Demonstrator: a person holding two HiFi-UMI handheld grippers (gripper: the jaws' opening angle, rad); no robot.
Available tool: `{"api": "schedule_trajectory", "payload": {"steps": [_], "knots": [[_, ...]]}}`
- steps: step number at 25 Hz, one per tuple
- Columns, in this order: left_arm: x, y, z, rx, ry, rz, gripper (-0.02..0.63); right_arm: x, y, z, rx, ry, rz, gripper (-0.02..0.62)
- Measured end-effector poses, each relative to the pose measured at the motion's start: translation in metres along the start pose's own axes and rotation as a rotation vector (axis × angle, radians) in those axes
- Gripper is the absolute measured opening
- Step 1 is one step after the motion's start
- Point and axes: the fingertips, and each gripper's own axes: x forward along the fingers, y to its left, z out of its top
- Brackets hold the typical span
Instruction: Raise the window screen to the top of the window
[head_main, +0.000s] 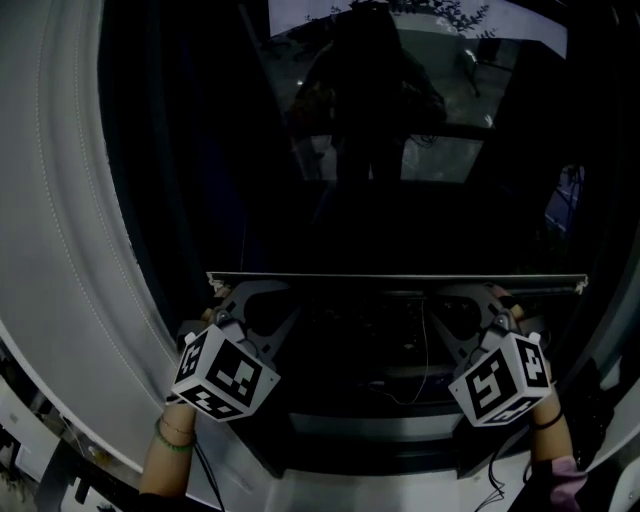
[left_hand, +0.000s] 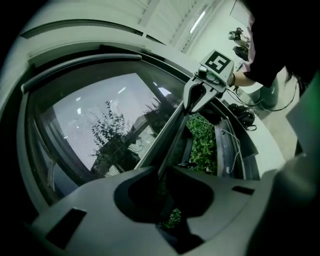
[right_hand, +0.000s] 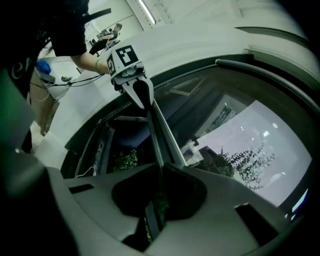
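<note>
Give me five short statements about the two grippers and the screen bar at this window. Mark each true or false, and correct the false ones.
1. The left gripper is shut on the screen's bottom bar. True.
2. The right gripper hangs open, clear of the bar. False: its fingers are closed on the bar too.
3. The two grippers hold the bar near its opposite ends. True.
4. The bar has reached the top of the window. False: it sits low, with most of the window above it.
5. The bar is steeply tilted. False: in the head view it lies about level.
</note>
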Motion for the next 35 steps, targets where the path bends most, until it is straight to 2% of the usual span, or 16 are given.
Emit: {"api": "schedule_trajectory", "payload": {"steps": [5, 11, 17, 22, 26, 31, 35], "knots": [[0.002, 0.045, 0.037, 0.065, -0.009, 0.060, 0.055, -0.011, -0.055, 0.012, -0.048, -0.017, -0.073, 0.029], [-0.009, 0.081, 0.051, 0.137, 0.015, 0.085, 0.055, -0.013, -0.088, 0.039, -0.082, -0.034, -0.114, 0.029], [-0.023, 0.112, 0.068, 0.153, 0.002, 0.102, 0.055, -0.021, -0.116, 0.063, -0.105, -0.043, -0.169, 0.029], [-0.030, 0.129, 0.081, 0.158, -0.031, 0.152, 0.055, -0.028, -0.134, 0.072, -0.104, -0.079, -0.218, 0.032], [-0.034, 0.158, 0.102, 0.178, -0.043, 0.189, 0.055, -0.034, -0.168, 0.084, -0.125, -0.084, -0.267, 0.034], [-0.040, 0.191, 0.122, 0.180, -0.051, 0.198, 0.055, -0.038, -0.202, 0.100, -0.157, -0.081, -0.290, 0.034], [-0.045, 0.212, 0.136, 0.216, -0.036, 0.247, 0.055, -0.043, -0.225, 0.112, -0.173, -0.072, -0.328, 0.034]]}}
